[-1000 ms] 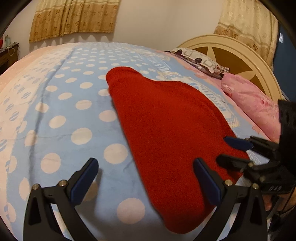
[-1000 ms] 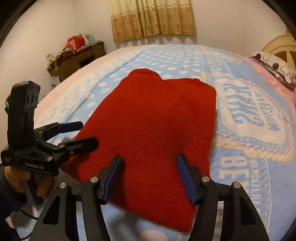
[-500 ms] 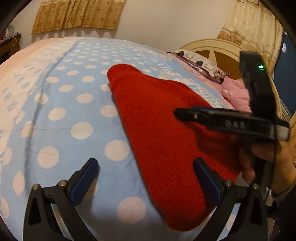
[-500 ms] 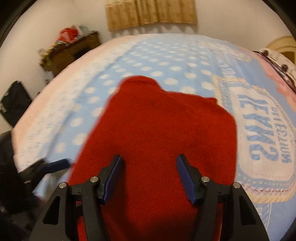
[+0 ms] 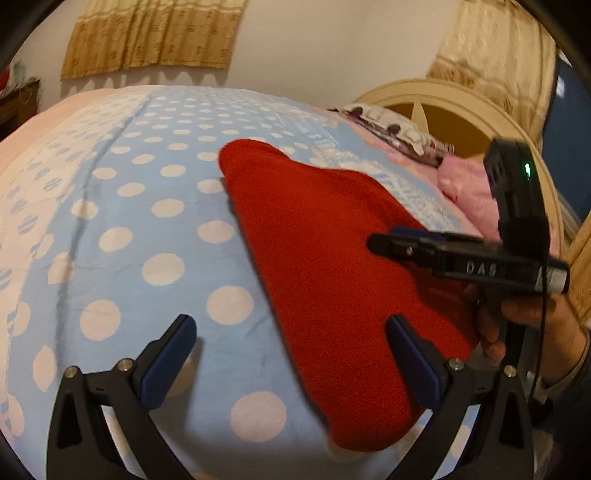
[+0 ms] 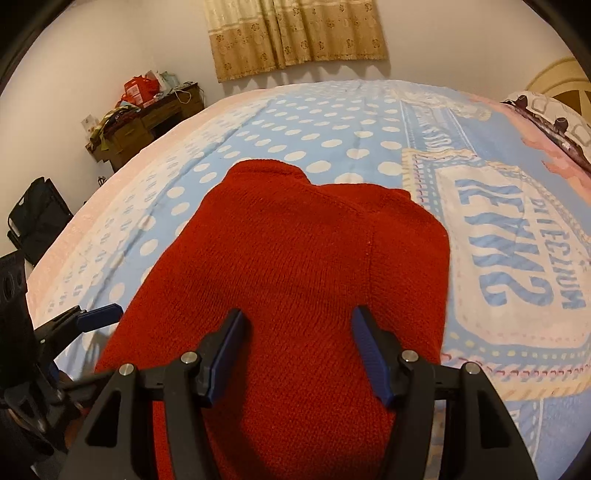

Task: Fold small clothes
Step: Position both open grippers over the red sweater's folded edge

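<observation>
A folded red knit sweater lies flat on the blue polka-dot blanket, its narrow end pointing away from me. My left gripper stands open and wide just off the sweater's near left edge, with one finger over the blanket and the other over the red knit. My right gripper hovers open over the near part of the sweater, nothing pressed between its pads. In the left wrist view the right gripper reaches in from the right, held by a hand. The left gripper shows at the left edge of the right wrist view.
A cream headboard and pillows stand at the bed's right end, with a pink pillow. A cluttered wooden desk and a black bag sit by the far left wall. Curtains hang behind the bed.
My right gripper has swung from the sweater's near right edge to over its near middle, still open. The left gripper has barely moved. The sweater lies as before.
</observation>
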`<control>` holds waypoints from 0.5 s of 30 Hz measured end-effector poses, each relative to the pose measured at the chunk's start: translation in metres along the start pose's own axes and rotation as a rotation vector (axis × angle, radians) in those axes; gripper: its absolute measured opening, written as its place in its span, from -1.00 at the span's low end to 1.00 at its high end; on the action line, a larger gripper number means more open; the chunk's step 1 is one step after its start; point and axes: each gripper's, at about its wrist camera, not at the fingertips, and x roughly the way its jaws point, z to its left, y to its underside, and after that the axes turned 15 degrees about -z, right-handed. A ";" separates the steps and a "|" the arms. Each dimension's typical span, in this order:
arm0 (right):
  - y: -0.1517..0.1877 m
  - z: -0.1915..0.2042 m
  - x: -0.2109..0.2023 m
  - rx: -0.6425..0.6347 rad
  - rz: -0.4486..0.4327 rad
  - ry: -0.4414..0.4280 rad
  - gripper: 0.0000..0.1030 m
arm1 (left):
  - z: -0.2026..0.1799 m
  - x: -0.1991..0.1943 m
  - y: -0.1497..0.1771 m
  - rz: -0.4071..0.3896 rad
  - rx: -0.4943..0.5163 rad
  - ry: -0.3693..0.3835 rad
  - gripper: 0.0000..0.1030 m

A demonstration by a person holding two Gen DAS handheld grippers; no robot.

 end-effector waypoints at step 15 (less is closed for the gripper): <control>0.000 -0.041 -0.053 0.133 -0.142 -0.073 0.30 | 0.004 0.004 -0.019 -0.037 0.010 -0.039 1.00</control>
